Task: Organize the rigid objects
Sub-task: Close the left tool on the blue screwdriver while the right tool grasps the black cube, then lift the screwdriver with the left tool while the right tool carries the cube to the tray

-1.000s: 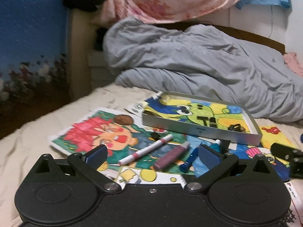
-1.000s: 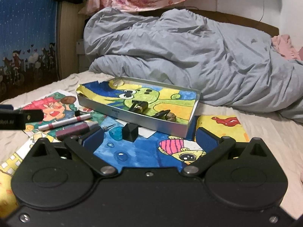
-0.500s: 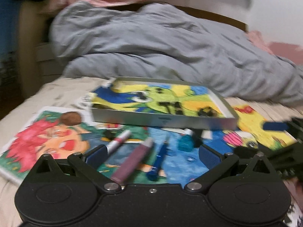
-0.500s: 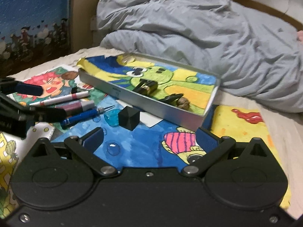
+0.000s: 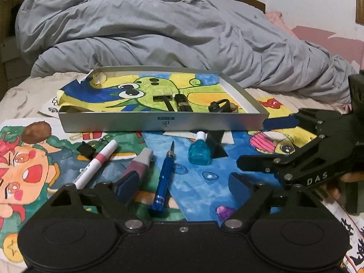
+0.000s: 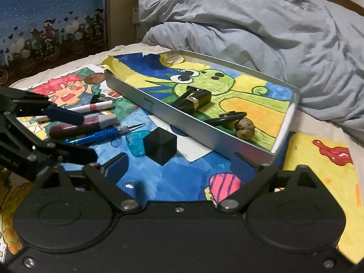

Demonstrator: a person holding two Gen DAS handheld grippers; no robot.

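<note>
A silver metal tray (image 5: 127, 124) (image 6: 204, 137) lined with a green cartoon drawing holds a black lipstick tube (image 6: 198, 100), a black clip (image 6: 227, 117) and a walnut (image 6: 245, 127). In front of it lie a blue screwdriver (image 5: 164, 177) (image 6: 102, 134), a purple tube (image 5: 138, 165), a white-pink marker (image 5: 97, 162), a blue glass bottle (image 5: 199, 151) (image 6: 136, 144), a black cube (image 6: 160, 145) and a small binder clip (image 5: 86, 150). My left gripper (image 5: 184, 186) is open over the screwdriver. My right gripper (image 6: 179, 166) is open just before the cube.
Coloured drawings (image 5: 27, 170) cover the beige sheet. A rumpled grey duvet (image 5: 170, 34) lies behind the tray. A blue patterned wall hanging (image 6: 50, 18) is at far left. The right gripper (image 5: 314, 159) shows in the left view, the left gripper (image 6: 34, 132) in the right view.
Both grippers moved forward and lower toward the loose items. The left gripper swung right, now centred on the screwdriver. The right gripper closed in on the black cube.
</note>
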